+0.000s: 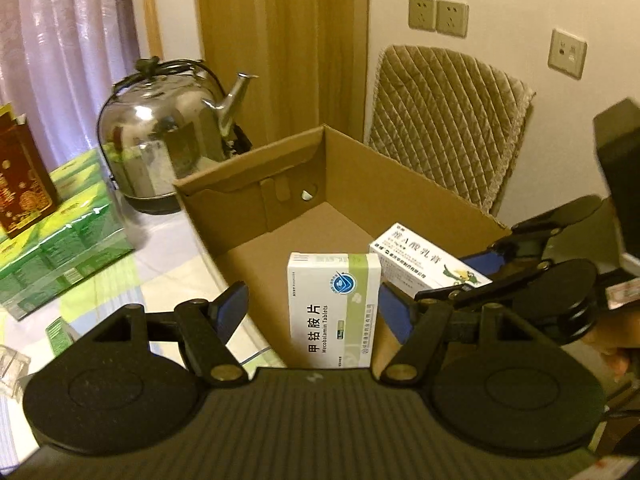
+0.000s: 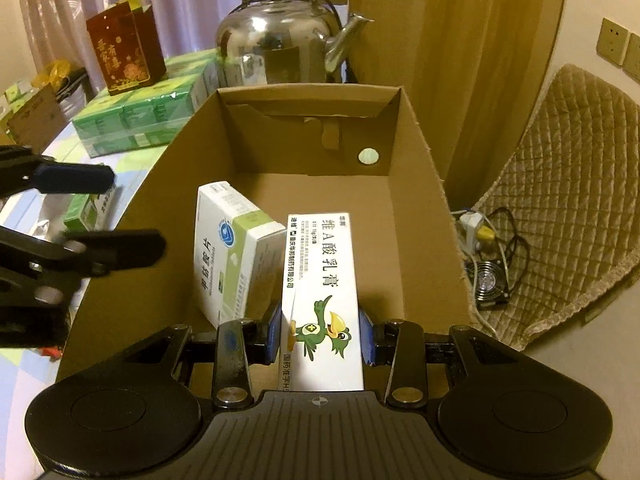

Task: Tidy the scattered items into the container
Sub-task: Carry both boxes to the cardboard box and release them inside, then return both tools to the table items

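Right wrist view: my right gripper [image 2: 320,334] clamps the ointment box [image 2: 320,300] over the cardboard box [image 2: 424,184]. Left gripper [image 1: 312,304] stands released around the tablet box [image 1: 334,308]. Risk: dropping mine could topple it.

The right gripper [image 2: 320,334] is closed on a long white ointment box [image 2: 322,300] with a green bird picture; both blue pads [image 2: 273,334] press its sides. The box points toward 12 o'clock, above the open cardboard box [image 2: 432,216]. Just at 9 o'clock of it, a white and green tablets box [image 2: 230,248] stands tilted inside the cardboard box, touching the ointment box. At 9 o'clock the left gripper [image 2: 120,212] is outside the cardboard wall, its fingers well apart. At 12 o'clock a steel kettle [image 2: 280,40] stands behind, and green packs [image 2: 136,120] lie at 10 o'clock.
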Action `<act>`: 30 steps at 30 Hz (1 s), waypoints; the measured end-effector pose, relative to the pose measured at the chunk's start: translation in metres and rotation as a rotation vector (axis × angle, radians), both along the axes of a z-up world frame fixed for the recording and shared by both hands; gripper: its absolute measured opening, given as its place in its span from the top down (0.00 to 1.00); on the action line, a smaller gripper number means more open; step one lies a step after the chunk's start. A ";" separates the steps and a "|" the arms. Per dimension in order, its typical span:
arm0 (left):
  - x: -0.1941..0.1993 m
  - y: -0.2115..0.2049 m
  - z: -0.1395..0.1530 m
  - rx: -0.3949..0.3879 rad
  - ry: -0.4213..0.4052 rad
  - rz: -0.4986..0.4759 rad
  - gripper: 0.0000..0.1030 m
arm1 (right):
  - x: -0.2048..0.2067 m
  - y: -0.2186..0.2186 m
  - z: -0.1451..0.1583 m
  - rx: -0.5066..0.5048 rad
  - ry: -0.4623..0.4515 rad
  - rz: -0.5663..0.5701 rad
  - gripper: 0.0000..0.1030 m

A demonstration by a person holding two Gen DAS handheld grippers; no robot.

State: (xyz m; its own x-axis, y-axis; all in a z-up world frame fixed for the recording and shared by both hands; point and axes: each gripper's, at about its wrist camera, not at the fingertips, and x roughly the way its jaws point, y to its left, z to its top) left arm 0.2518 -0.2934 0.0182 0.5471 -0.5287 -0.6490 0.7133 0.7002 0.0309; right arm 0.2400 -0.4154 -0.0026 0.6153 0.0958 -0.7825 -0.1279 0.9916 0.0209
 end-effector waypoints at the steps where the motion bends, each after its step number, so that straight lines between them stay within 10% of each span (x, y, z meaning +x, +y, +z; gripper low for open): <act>1: -0.001 0.004 0.002 -0.003 -0.004 0.003 0.34 | 0.001 0.002 -0.001 -0.005 0.002 0.001 0.66; 22: -0.018 0.085 -0.009 -0.100 0.021 0.087 0.31 | 0.030 0.023 -0.018 -0.081 0.046 -0.037 0.65; 26: -0.016 0.092 -0.011 -0.109 0.039 0.089 0.30 | 0.028 0.023 -0.019 -0.077 0.024 -0.053 0.43; 30: -0.016 0.103 -0.011 -0.117 0.041 0.103 0.30 | 0.023 0.026 -0.009 -0.063 -0.011 -0.059 0.43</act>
